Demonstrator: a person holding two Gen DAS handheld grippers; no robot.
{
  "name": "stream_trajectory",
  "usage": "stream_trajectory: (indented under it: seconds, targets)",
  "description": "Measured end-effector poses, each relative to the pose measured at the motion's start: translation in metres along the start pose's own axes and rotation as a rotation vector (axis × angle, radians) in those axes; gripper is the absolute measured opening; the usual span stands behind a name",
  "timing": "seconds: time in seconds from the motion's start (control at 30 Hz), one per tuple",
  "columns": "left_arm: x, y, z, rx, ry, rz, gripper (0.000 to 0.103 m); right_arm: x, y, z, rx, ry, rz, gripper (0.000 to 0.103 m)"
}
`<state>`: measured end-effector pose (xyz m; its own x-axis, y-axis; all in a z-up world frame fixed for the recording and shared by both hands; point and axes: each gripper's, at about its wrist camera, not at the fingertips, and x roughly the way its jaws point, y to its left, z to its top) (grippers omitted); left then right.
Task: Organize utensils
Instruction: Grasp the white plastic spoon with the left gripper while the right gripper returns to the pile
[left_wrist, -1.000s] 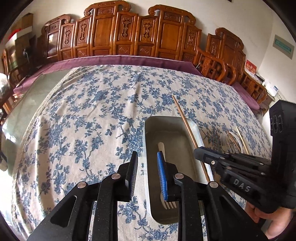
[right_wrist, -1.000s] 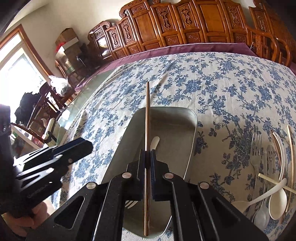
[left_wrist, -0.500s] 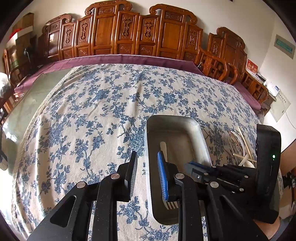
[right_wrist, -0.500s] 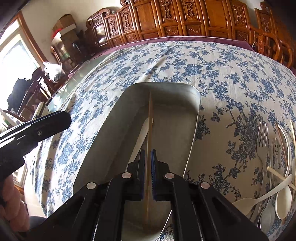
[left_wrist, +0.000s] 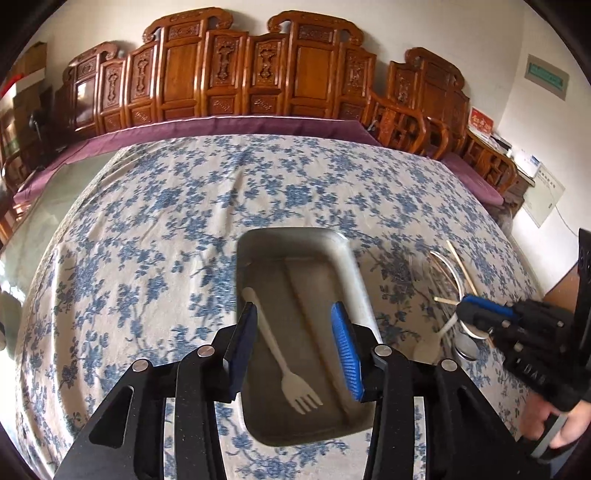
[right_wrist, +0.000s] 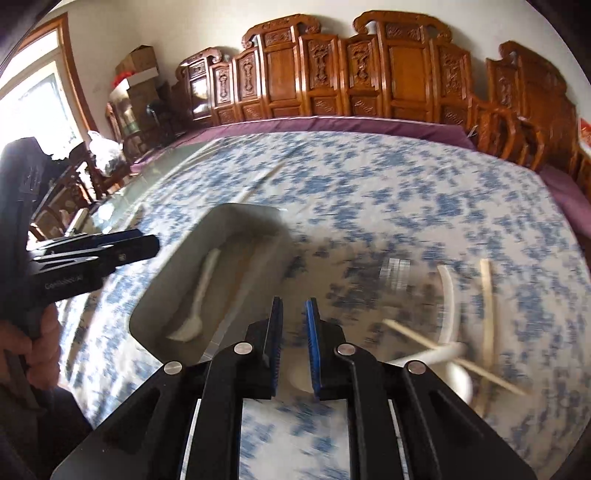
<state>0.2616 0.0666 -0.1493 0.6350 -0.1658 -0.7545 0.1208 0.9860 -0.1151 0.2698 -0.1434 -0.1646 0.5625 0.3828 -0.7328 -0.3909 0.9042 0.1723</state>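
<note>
On the blue-flowered tablecloth, the grey metal tray collects cutlery (white plastic fork already inside), so the left gripper and the right gripper have both just been opening, holding nothing.

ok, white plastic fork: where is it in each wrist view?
Left wrist: white fork lies in the grey tray, lower centre, tines toward the camera, between the open left gripper fingers.
Right wrist: same fork, blurred, left of centre, in the tray.
Shared landmark: the tray on the blue floral tablecloth.
</note>
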Motion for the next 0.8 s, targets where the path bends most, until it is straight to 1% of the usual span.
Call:
stream_trajectory:
  seconds: [0.03, 0.13, 0.2, 0.27, 0.4, 0.53, 0.63, 0.8]
  targets:
    - [0.0, -0.007, -0.001, 0.014, -0.002, -0.005, 0.04, -0.007, -0.012, -0.004, 0.0, -0.005, -0.027, 0.022]
    - [0.0, -0.03, -0.005, 0.052, -0.008, -0.026, 0.04, -0.019, -0.04, -0.011, 0.0, -0.013, -0.082, 0.029]
    - [0.0, -0.043, -0.008, 0.07, -0.011, -0.047, 0.04, -0.022, -0.056, -0.016, 0.009, -0.011, -0.106, 0.033]
    - [0.001, -0.055, -0.011, 0.086, -0.01, -0.06, 0.04, -0.023, -0.072, -0.022, 0.028, -0.01, -0.12, 0.034]
    - [0.006, -0.078, -0.019, 0.126, 0.002, -0.095, 0.04, -0.021, -0.091, -0.032, 0.042, -0.018, -0.152, 0.039]
    - [0.014, -0.094, -0.026, 0.144, 0.025, -0.12, 0.04, -0.016, -0.104, -0.041, 0.035, -0.012, -0.184, 0.04]
    - [0.023, -0.107, -0.028, 0.167, 0.046, -0.138, 0.04, -0.011, -0.116, -0.048, 0.046, 0.016, -0.176, 0.04]
    - [0.04, -0.129, -0.03, 0.232, 0.07, -0.12, 0.04, -0.006, -0.13, -0.052, 0.056, 0.052, -0.152, 0.04]
